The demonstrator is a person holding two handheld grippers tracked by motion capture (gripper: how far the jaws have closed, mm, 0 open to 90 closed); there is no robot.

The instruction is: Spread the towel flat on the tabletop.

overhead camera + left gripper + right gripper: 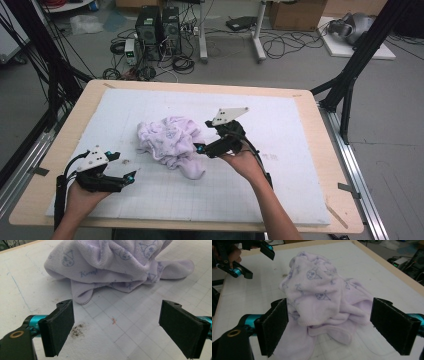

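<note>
A crumpled lavender towel (170,142) with small cartoon prints lies heaped at the middle of the white gridded mat (280,190). My right gripper (204,136) stands open at the towel's right side. In the right gripper view its two black pads flank the towel (322,290), with the gripper (330,302) low against the cloth and not closed on it. My left gripper (125,166) is open near the mat's front left, a short way from the towel. Its own view shows the towel (112,262) ahead and bare mat between the jaws of the gripper (117,303). The left gripper (259,264) also shows beyond the towel.
The mat covers a wooden table (330,165) with a light border. A dark dirt smudge (77,330) and a tiny red speck (114,320) mark the mat near my left gripper. Black frame legs (350,75), computer towers (157,27) and cables stand on the floor behind.
</note>
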